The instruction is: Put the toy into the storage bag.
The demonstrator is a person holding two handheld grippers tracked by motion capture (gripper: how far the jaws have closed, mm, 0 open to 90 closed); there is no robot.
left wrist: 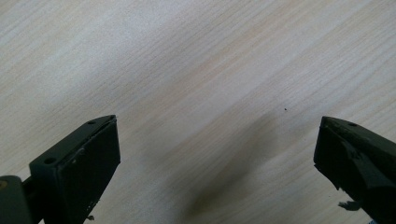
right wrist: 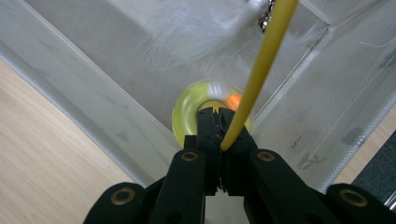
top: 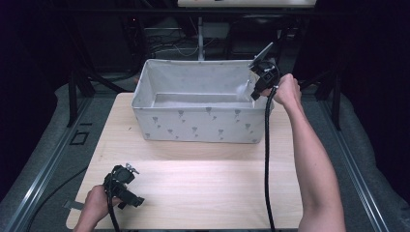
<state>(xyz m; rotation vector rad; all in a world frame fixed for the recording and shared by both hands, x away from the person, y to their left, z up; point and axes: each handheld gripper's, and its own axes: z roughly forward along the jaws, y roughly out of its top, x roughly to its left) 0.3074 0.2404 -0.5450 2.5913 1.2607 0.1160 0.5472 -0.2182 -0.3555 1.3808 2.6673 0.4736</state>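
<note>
My right gripper (top: 255, 92) hangs over the right end of a grey fabric bin (top: 193, 126), pointing down into it. In the right gripper view its jaws (right wrist: 217, 113) are shut on a thin yellow rod (right wrist: 265, 60). White feathers (right wrist: 201, 28) and a small metal bell (right wrist: 265, 21) hang at the rod's far end inside the bin (right wrist: 93, 79). A round yellow-green piece with an orange spot (right wrist: 187, 116) sits just beyond the fingertips. The feather (top: 244, 88) shows white beside the gripper. My left gripper (top: 131, 186) lies near the table's front left corner, open (left wrist: 217, 158) over bare wood.
The light wooden table (top: 203, 183) carries the bin at its far half. A black cable (top: 266, 159) trails from the right gripper along the forearm. Dark frames and cables stand beyond the table's far edge.
</note>
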